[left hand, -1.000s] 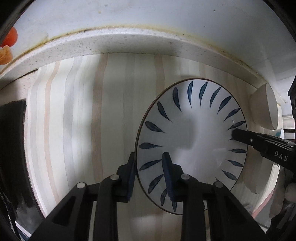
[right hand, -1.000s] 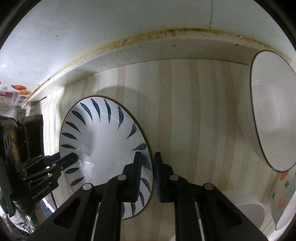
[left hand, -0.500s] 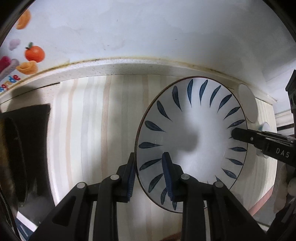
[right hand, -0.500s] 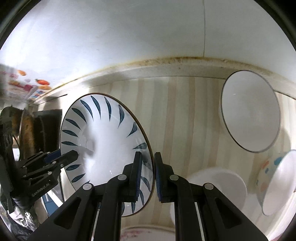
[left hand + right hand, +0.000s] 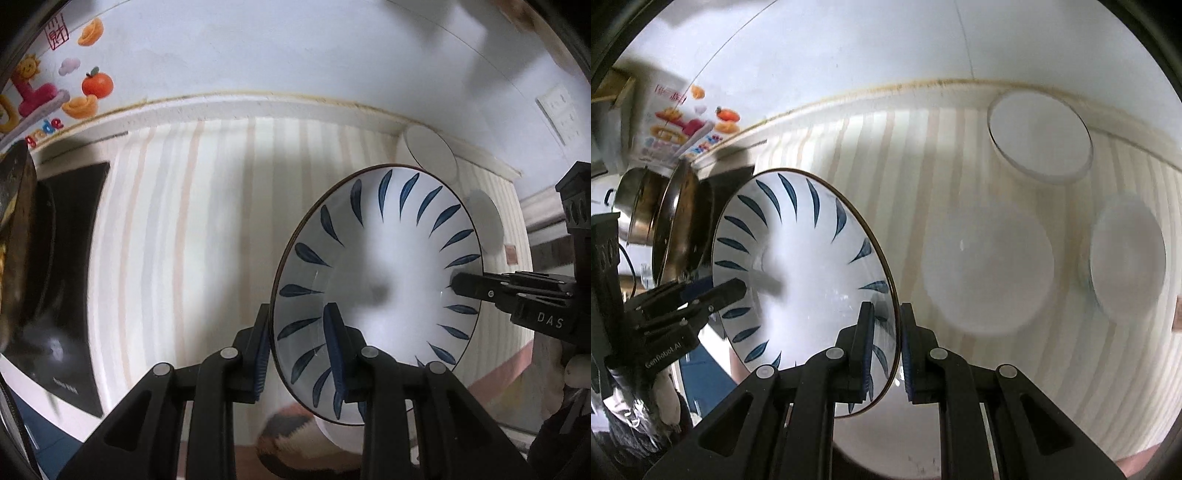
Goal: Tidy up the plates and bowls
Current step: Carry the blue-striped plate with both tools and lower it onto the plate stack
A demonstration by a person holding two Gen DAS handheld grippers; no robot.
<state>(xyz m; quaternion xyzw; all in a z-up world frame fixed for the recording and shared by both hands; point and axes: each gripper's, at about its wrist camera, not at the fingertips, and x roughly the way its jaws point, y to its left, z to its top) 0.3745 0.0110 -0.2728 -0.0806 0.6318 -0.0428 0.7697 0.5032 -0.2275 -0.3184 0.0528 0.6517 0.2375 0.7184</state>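
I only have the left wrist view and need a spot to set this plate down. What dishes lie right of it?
Observer: Three white dishes lie on the striped mat, seen from the right wrist; your view catches only slivers behind the plate.
Operator: Is the right claw really on the rim? I only see its tip.
Observer: Yes, the right claw straddles the rim, one finger inside, one behind.
Operator: Anything left of the plate, beyond the black cooktop?
Observer: A steel pot stands there, close to the plate's far edge.
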